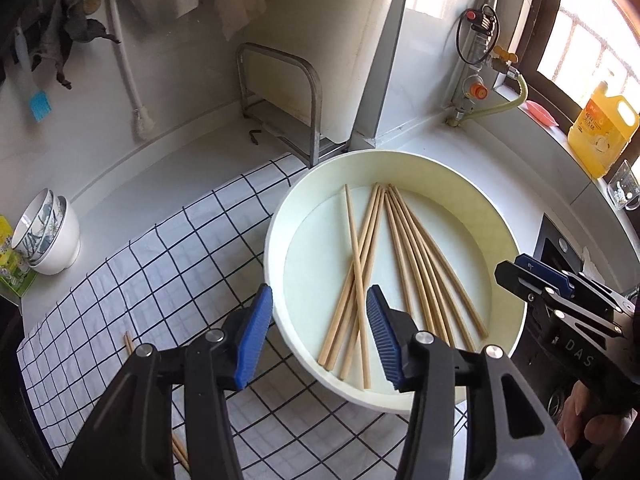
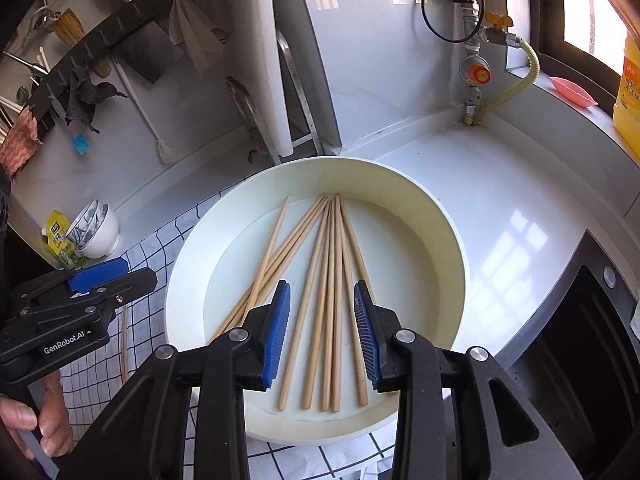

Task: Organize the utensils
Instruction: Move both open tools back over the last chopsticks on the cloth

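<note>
While your left hand-held gripper [image 1: 320, 332] hangs with its blue ribbed pads spread apart and nothing between them, it sits above the near left rim of the round cream-white shallow basin [image 1: 400, 164], one pad outside the rim and the other over the inside. Your right hand-held gripper [image 2: 322, 332] is likewise spread wide and empty, poised over the near part of the same basin [image 2: 448, 232]. On the basin floor lie the long pale wooden chopsticks [image 2: 328, 300], fanned out from a common point at the far side: one bundle runs nearly straight toward you between the right pads, and a looser few slant off to the left, crossing one another. The basin rests partly on a white cloth with a black grid pattern [image 1: 160, 256] spread over the white table [image 2: 500, 200]. Two more stray wooden chopsticks [image 1: 129, 342] lie on that cloth, left of the basin and well apart from the rest. A stack of white patterned bowls [image 1: 48, 236] stands tilted at the far left edge of the cloth.
</note>
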### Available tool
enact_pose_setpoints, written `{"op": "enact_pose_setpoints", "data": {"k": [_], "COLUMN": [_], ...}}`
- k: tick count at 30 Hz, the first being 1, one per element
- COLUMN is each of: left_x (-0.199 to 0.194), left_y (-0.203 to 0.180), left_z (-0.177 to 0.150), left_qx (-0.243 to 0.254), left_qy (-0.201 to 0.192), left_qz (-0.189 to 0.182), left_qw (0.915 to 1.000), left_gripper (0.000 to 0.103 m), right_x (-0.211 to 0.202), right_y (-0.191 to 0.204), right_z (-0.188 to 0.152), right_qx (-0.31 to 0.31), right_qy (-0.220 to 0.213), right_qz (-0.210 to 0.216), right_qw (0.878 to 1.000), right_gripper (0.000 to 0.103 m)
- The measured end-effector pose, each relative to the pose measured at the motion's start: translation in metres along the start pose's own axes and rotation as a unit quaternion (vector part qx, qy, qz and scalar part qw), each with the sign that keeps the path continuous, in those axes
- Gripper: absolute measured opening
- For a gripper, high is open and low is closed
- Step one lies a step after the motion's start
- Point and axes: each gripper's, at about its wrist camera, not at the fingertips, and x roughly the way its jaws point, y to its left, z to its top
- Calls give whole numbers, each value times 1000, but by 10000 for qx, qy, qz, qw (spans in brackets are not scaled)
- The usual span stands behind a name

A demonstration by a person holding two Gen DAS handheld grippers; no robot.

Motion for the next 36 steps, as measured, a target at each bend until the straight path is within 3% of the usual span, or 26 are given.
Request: {"op": "enact_pose_setpoints", "data": {"k": [12,23,36], "left_x": [-45,-63,-50], "left_y": [93,188,236], "left_z": [-49,-123,-183], "left_qx": [-680,-1344,-1794], "left_qy": [-178,47,448], "left_qz": [384,764,888], "left_qw": [9968,9880,9787], "left_gripper": [50,51,51], "right_x": [4,19,58], "right_y": [94,193,255], "right_z": [-23,-63,-120], "right_qx": [-624,-1262,-1716], "right_qy": [105,426,1034], "right_qz": [327,676,969], "right_qw": [9975,9888,9749], "right_gripper": [34,38,38]}}
